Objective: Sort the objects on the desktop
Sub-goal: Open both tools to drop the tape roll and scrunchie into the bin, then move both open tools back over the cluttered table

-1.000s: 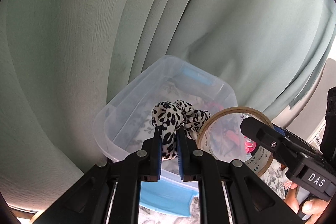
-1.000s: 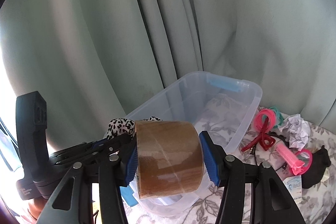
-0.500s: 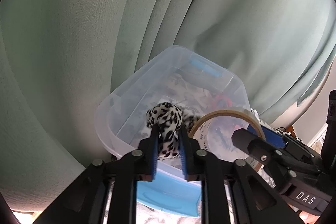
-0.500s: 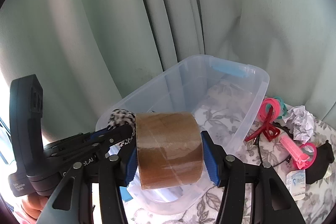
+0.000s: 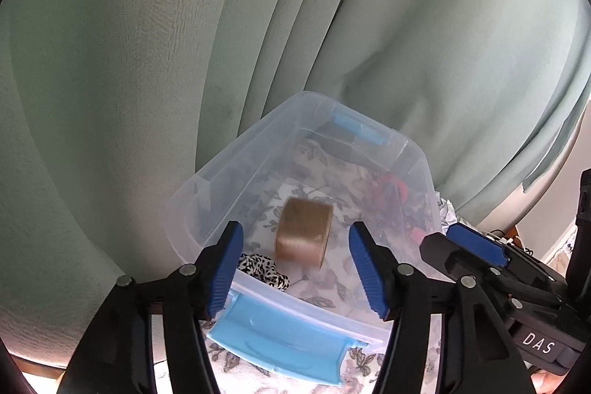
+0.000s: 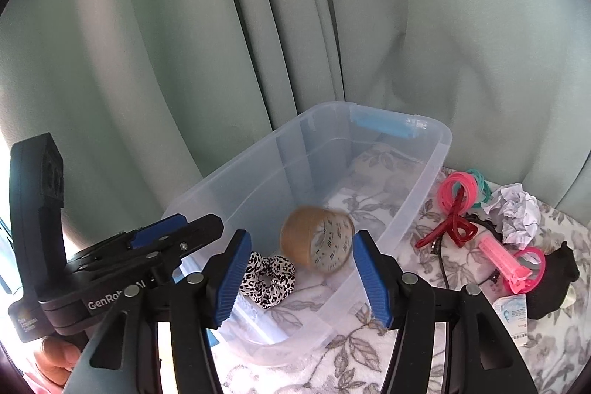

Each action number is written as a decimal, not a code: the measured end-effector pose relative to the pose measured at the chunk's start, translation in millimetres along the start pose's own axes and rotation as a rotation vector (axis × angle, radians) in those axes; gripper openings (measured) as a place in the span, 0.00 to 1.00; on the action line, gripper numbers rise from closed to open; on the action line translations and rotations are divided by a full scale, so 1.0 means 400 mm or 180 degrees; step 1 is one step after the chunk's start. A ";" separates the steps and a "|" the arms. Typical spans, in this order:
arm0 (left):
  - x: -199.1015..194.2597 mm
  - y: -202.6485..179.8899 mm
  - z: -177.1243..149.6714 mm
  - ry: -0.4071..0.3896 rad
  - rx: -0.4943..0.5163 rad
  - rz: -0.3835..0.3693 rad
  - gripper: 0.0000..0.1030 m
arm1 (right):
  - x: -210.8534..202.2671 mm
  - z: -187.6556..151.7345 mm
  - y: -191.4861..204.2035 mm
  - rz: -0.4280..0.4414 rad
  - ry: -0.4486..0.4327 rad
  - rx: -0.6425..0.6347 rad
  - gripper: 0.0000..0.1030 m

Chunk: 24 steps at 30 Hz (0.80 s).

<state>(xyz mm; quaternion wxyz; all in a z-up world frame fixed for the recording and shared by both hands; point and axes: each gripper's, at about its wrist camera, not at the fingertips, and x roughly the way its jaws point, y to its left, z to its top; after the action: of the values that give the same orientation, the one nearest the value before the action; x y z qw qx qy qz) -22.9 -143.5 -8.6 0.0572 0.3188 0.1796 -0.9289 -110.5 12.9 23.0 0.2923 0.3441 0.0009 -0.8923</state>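
We are seeing the bin (image 6: 439,139) standing open at the top, so a way in from above is lying free. Inside, the tape (image 6: 317,239) and scrunchie (image 6: 267,277) are filling the near end, while the far end is lying bare. A curtain (image 6: 221,24) is hanging close behind the bin, closing off that side. Right of the bin, clips (image 6: 452,228), a paper ball (image 6: 513,211) and a black pouch (image 6: 552,283) are crowding the worktop (image 6: 369,349).

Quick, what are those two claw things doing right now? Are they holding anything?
Left gripper: open, holding nothing; the leopard scrunchie lies in the clear bin.
Right gripper: open, holding nothing; the brown tape roll is blurred, inside the bin.
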 end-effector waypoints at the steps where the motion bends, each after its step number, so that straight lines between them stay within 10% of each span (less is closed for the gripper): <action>1: -0.003 -0.002 0.000 -0.0015 0.0006 -0.0002 0.60 | -0.003 -0.001 -0.002 0.0000 -0.0006 0.0006 0.60; 11: -0.078 -0.060 0.003 -0.0353 0.0219 -0.0103 0.61 | -0.079 -0.024 -0.064 -0.0064 -0.0210 0.0193 0.62; 24: -0.158 -0.215 -0.013 -0.0979 0.0565 -0.0532 0.67 | -0.251 -0.076 -0.228 -0.0392 -0.0736 0.0633 0.90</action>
<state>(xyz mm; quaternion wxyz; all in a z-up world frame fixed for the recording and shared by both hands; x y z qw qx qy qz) 11.2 -62.3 52.1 -0.0217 0.1609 0.1120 -0.9804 -80.0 146.9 43.5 0.1997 0.2657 -0.0999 -0.9378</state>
